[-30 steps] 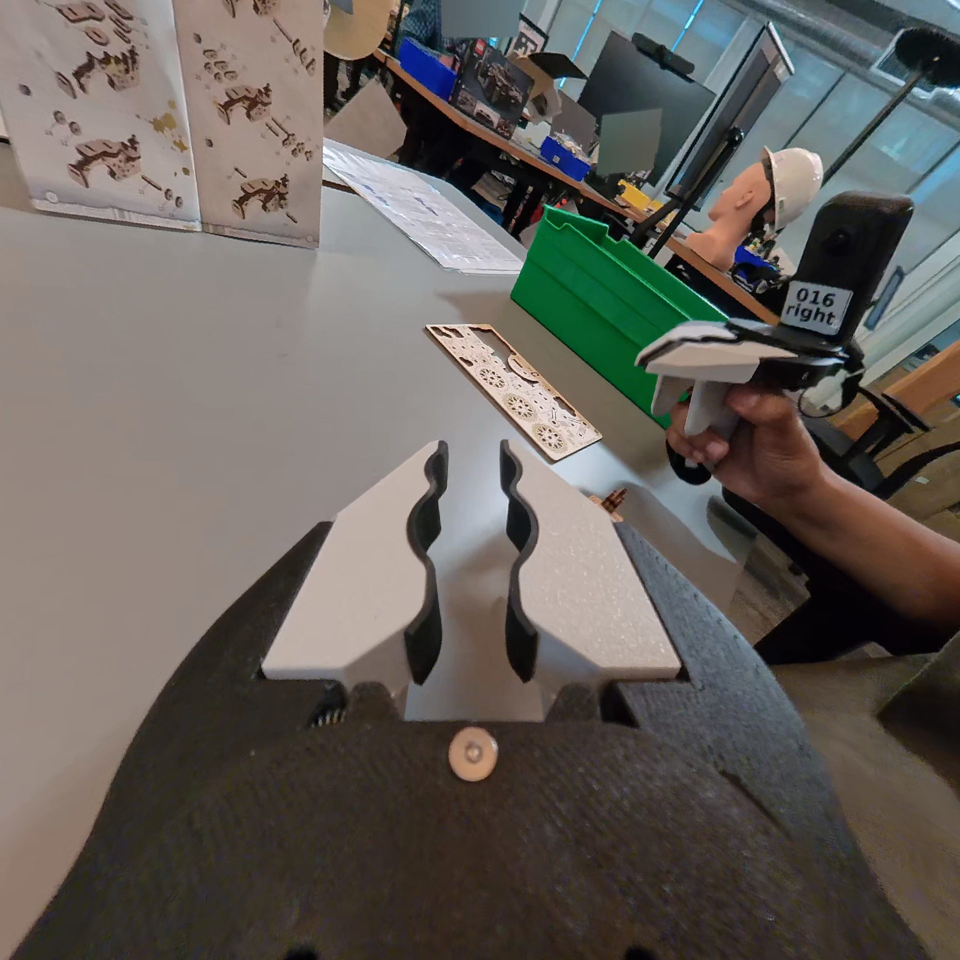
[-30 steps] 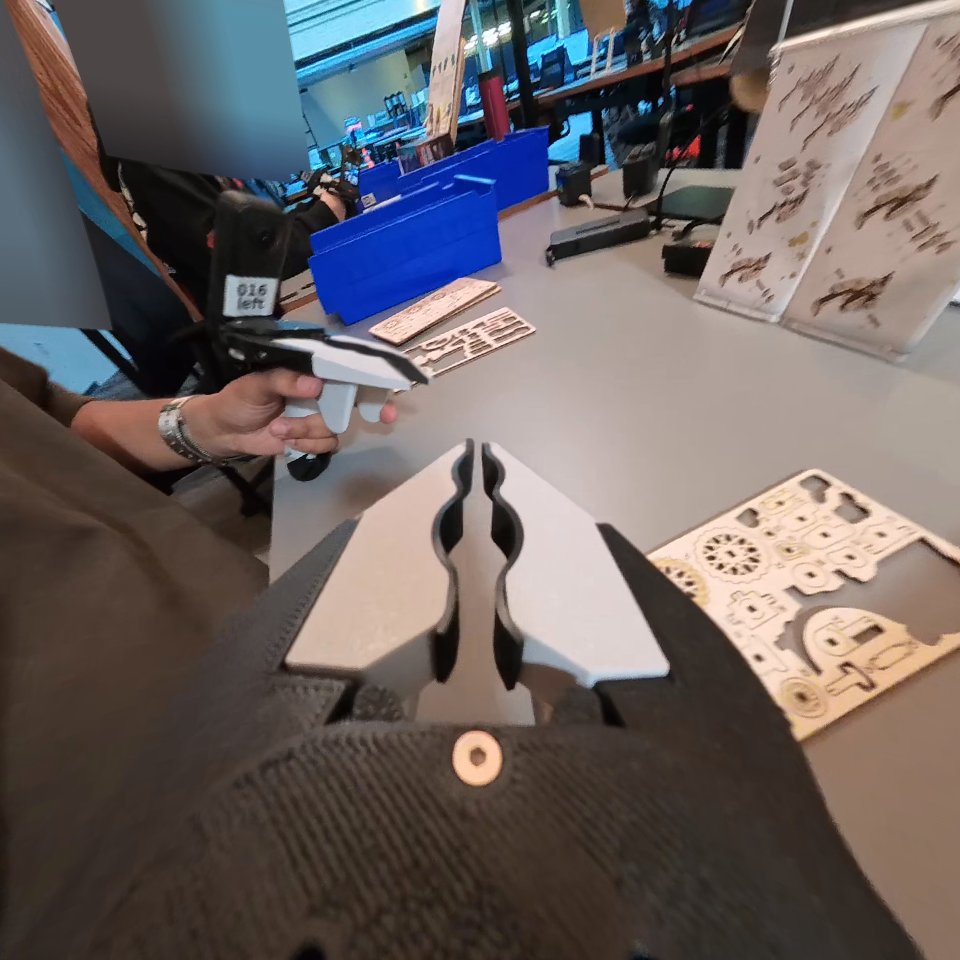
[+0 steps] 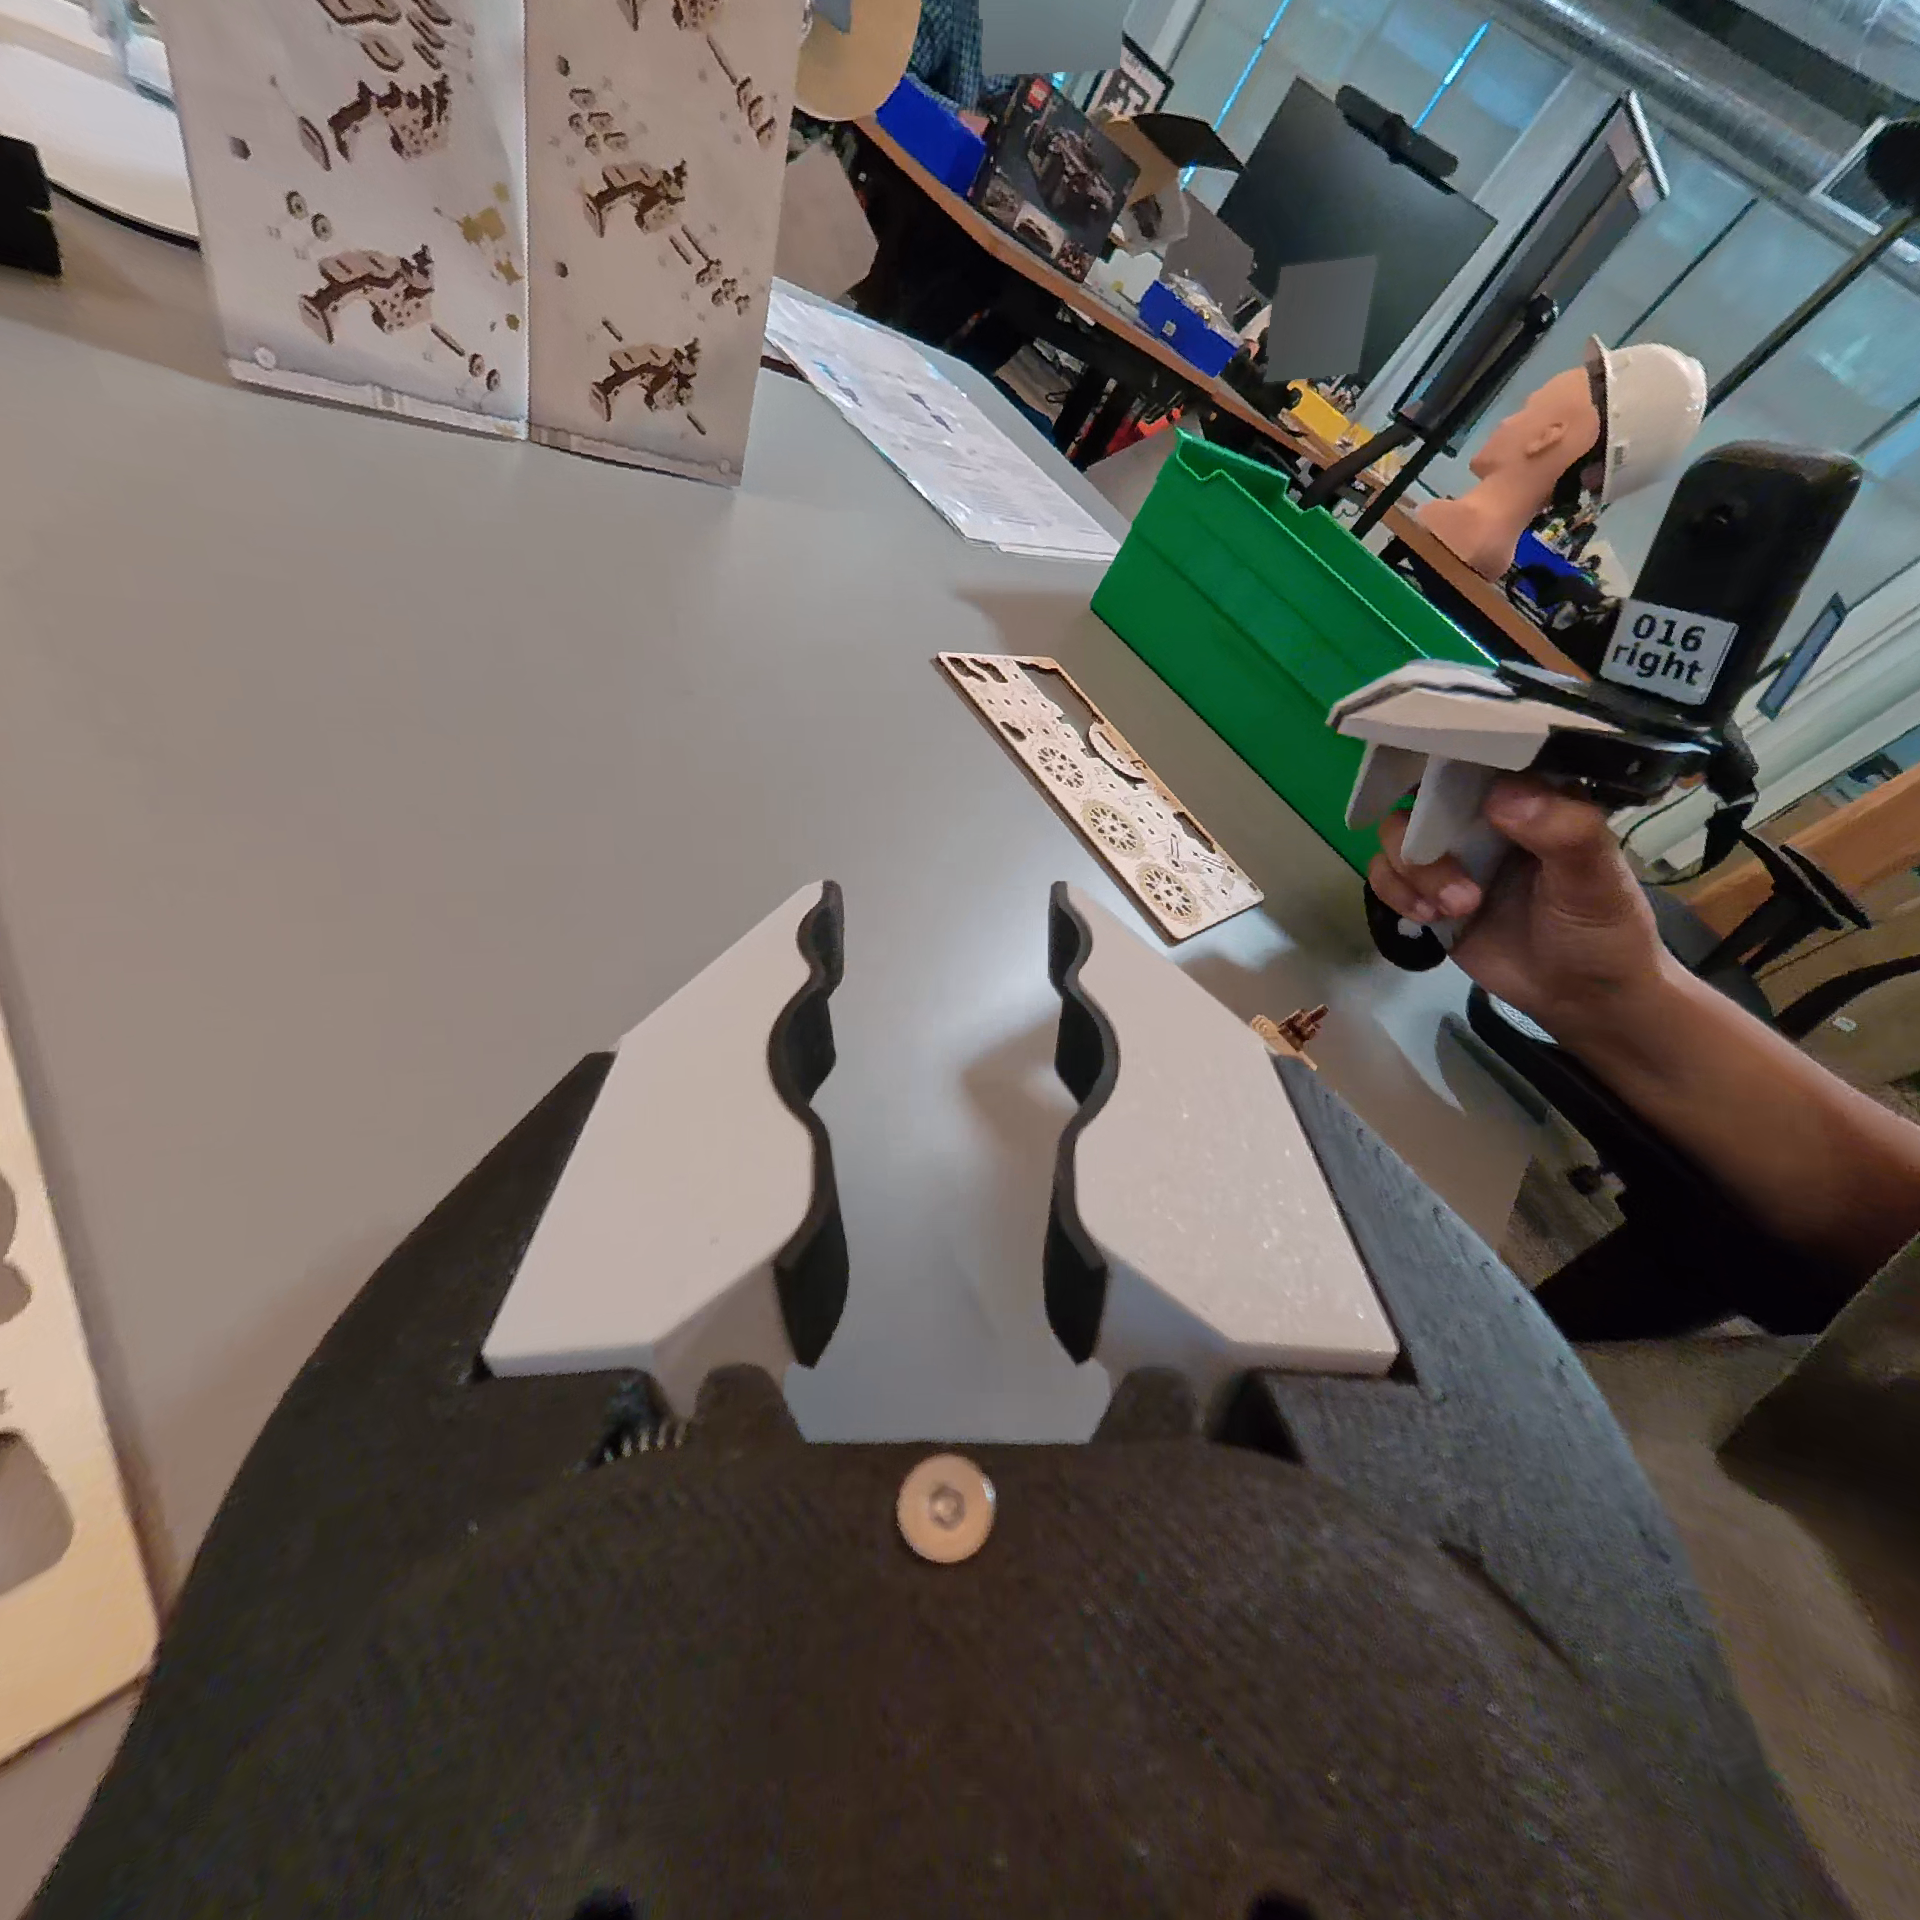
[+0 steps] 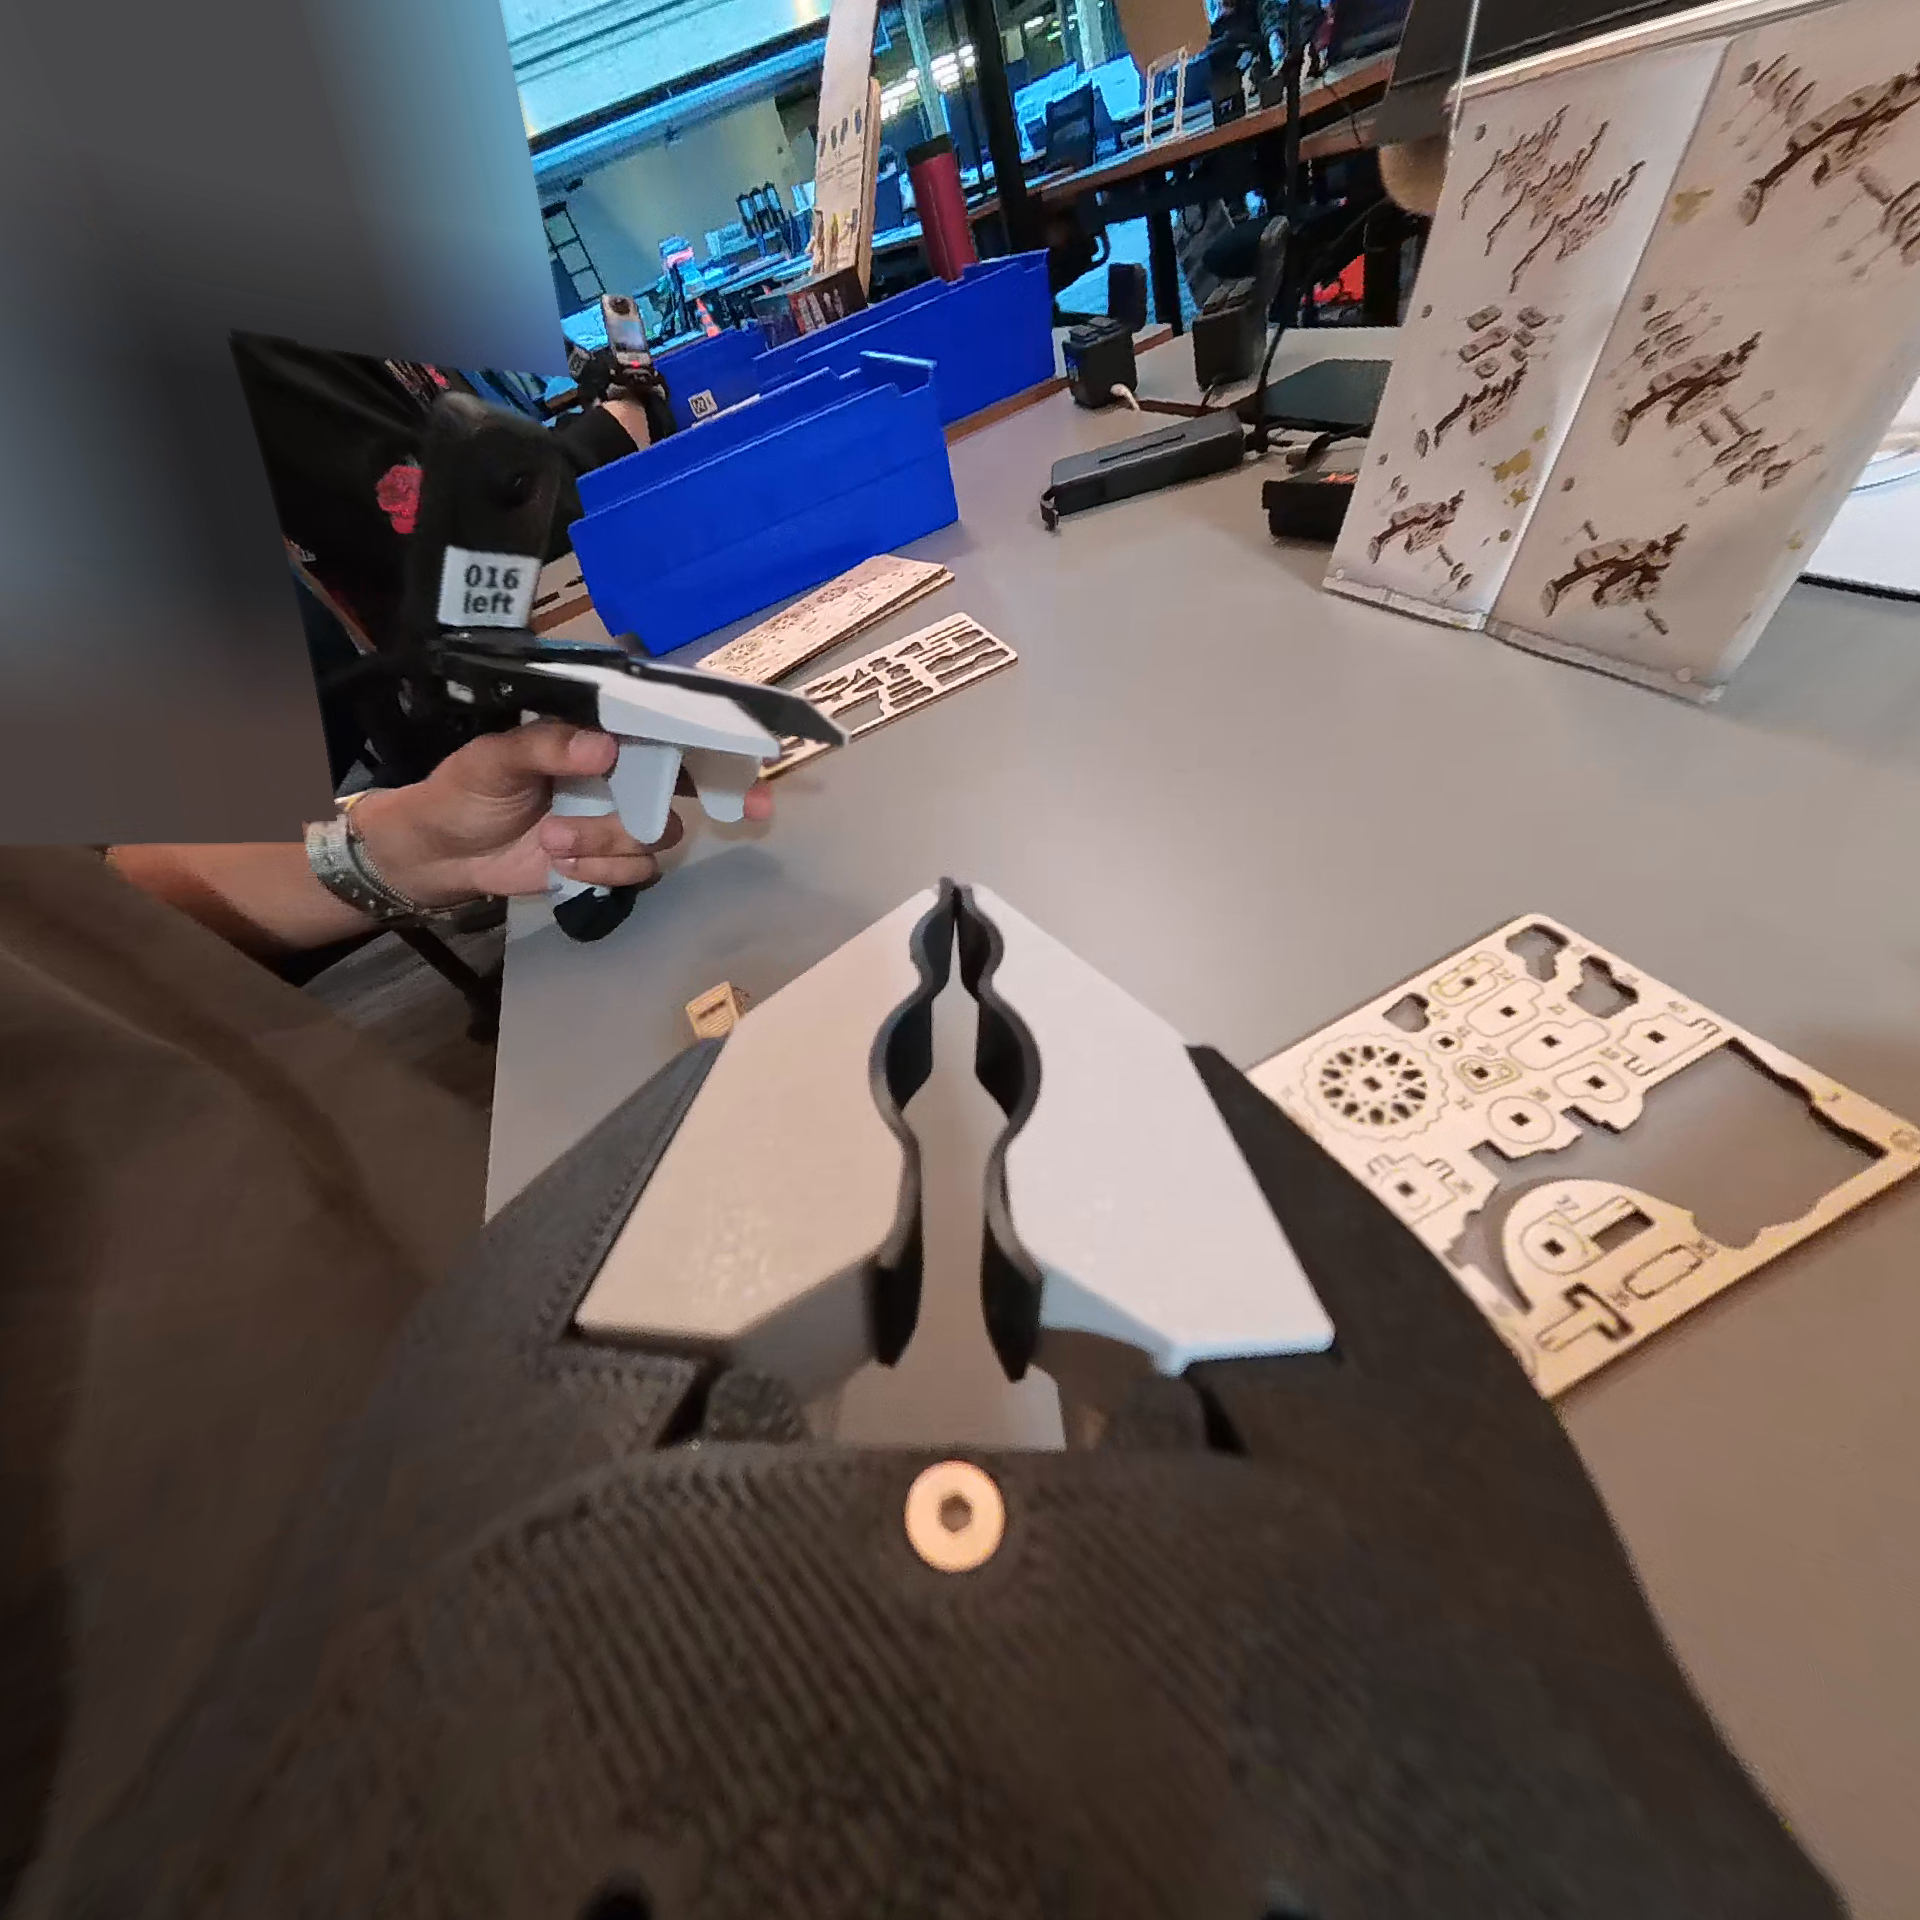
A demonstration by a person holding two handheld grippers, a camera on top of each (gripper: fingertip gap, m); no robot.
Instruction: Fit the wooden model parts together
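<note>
My left gripper (image 3: pixel 945 904) is open and empty, held low over the grey table (image 3: pixel 436 748). My right gripper (image 4: pixel 948 896) is shut with its tips touching and holds nothing. A flat wooden parts sheet (image 4: pixel 1558 1122) with several cut-outs lies just right of the right gripper; it also shows in the left wrist view (image 3: pixel 1101 790). A small loose wooden piece (image 4: pixel 717 1010) sits near the table's front edge, partly hidden behind my left finger (image 3: pixel 1288 1023). Each view shows the other gripper, hand-held from the side: the right gripper (image 3: pixel 1345 717) and the left gripper (image 4: pixel 821 732).
Folded instruction sheets (image 3: pixel 478 208) stand at the back. A green bin (image 3: pixel 1268 644) is on the right and blue bins (image 4: pixel 769 499) on the left. More wooden sheets (image 4: pixel 862 634) lie by the blue bins. Black devices (image 4: pixel 1143 468) and a paper (image 3: pixel 935 436) lie farther back. The gap from one gripper's tips to the other's is roughly 15 cm.
My left gripper has opened wider. My right gripper has closed from a narrow gap to tips touching. Both grippers have shifted slightly over the table.
</note>
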